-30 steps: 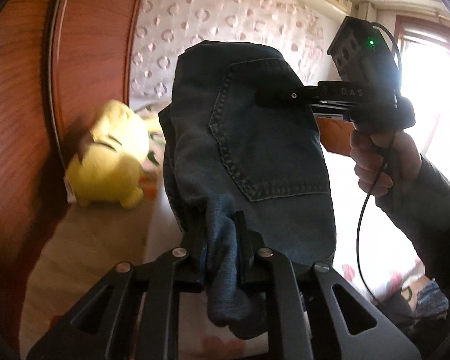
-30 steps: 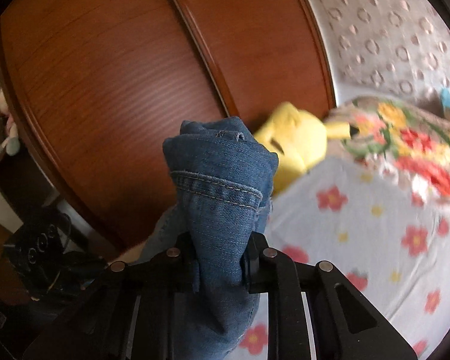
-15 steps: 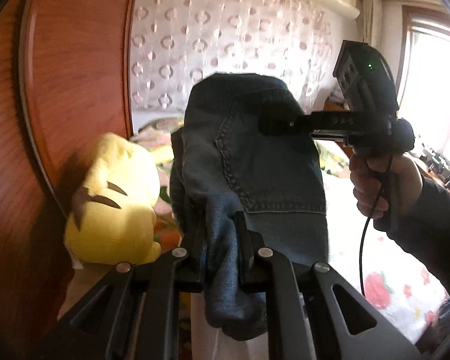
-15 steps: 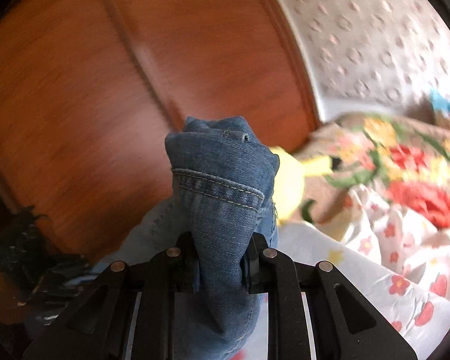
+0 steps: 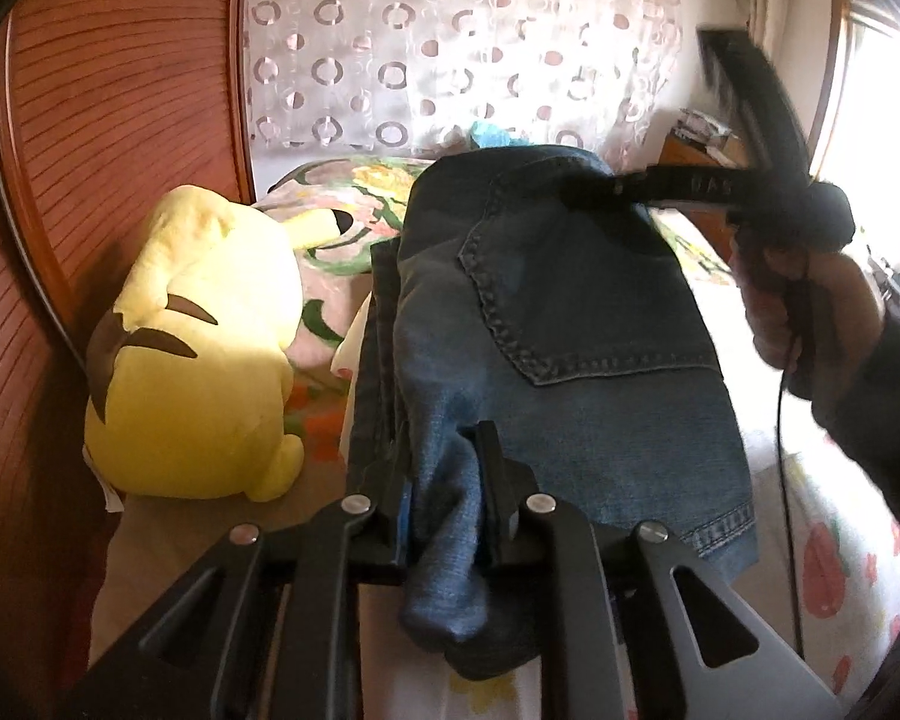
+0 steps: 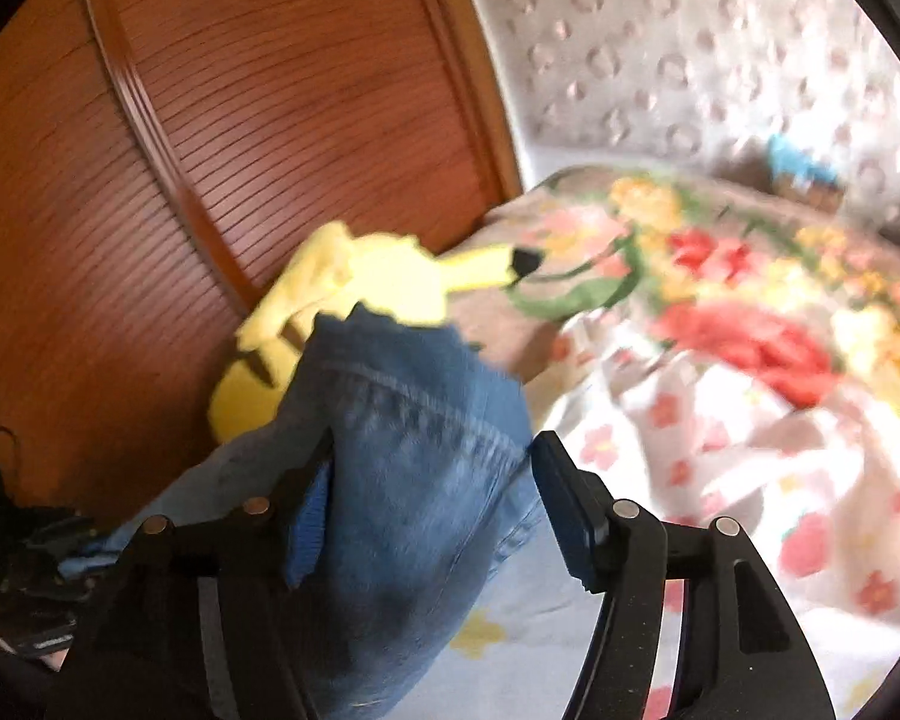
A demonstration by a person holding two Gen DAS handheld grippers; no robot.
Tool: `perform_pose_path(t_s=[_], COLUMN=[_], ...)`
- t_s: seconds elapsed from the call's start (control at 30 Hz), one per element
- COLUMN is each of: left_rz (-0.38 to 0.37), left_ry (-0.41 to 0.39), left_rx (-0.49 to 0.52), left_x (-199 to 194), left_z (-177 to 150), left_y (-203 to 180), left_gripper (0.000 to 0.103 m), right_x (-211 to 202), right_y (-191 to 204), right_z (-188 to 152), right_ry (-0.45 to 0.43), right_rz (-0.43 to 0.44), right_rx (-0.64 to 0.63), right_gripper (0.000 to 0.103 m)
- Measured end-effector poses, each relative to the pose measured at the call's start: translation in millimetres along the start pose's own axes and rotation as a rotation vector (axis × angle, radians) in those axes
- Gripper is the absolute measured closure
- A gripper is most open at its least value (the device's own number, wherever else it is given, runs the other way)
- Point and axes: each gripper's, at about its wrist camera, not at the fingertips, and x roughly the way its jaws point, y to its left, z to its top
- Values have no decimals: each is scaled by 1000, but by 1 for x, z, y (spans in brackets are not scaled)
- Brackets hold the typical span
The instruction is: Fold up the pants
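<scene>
Right gripper (image 6: 432,480) newly spread, left gripper (image 5: 444,468) clamping jeans (image 5: 546,324)

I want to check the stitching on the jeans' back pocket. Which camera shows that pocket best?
The left wrist view: the back pocket on the jeans faces the camera, sharp, stitching visible. The right wrist view shows only a blurred denim bunch between open fingers, no pocket.

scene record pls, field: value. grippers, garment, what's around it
garment: folded blue denim pants, back pocket facing the left wrist camera
left gripper: shut on a bunch of denim at the near end
right gripper: open, fingers spread, denim between them, blurred
surface: bed with white flower-print sheet
nearby: yellow plush toy with black-tipped ear, beside the pants against the brown wooden headboard
backdrop: white curtain with ring pattern
</scene>
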Motion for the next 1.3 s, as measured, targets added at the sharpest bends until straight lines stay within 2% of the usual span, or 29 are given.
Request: perform_pose_path(t_s=[0.13,0.2,0.3,0.4,0.63,0.8,0.9,1.3], left_rz=[9,11,16,24,76,81,67,-8], left_ry=[14,22,31,23,-49,-105,-136,-213], left_rx=[-4,-12,-27,-34,-12,19,24,82], left_x=[6,8,13,6,-37,-73,-93,-149], left_z=[-2,-5,-8,-6,3,5,2,-12], left_y=[1,2,4,2,-15,-37,-52,-129], left_gripper=[86,85,83,83,79,70,64,54], right_x=[2,17,40,27,-48,-115,-150,-273], right_y=[5,0,-14,-18,3,22,30,46], right_z=[3,-1,-11,-11,-15,-38,-54,-128], right_ry=[-9,20,86,58,-24,-75,-99,-202], right_rz=[-59,-88,-85,-70,-92,-110,-118,-235], right_rx=[-69,-84,-36,16,-6,-23,-13,24], right_gripper=[39,39,39,39,39,39,39,39])
